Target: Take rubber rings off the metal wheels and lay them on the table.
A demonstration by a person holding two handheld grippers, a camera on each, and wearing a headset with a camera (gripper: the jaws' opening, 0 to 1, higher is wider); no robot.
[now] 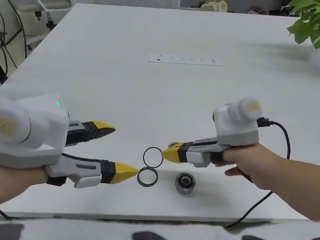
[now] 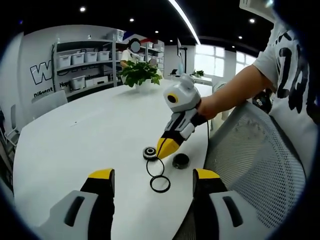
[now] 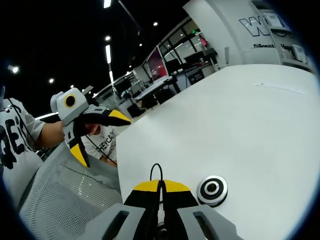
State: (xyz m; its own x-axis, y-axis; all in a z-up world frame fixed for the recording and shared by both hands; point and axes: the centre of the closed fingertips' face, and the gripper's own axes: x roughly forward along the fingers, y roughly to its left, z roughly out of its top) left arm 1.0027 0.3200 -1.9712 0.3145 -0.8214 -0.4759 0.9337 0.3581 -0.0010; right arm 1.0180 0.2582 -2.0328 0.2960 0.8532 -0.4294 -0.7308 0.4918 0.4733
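Left gripper (image 1: 124, 151) has its fingers spread wide, holding nothing; right gripper (image 1: 165, 152) pinches one rubber ring (image 1: 152, 157), just beside a second ring (image 1: 147, 176) and a metal wheel (image 1: 185, 183) on the table (image 1: 150, 100).

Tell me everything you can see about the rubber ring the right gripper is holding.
The rubber ring is a thin black loop, round and unbroken, rubbery in look. The right gripper has its yellow-tipped fingers shut on one edge. It hangs low over the white table; whether its far edge touches the top cannot be told. A thicker second ring lies flat just beside it.
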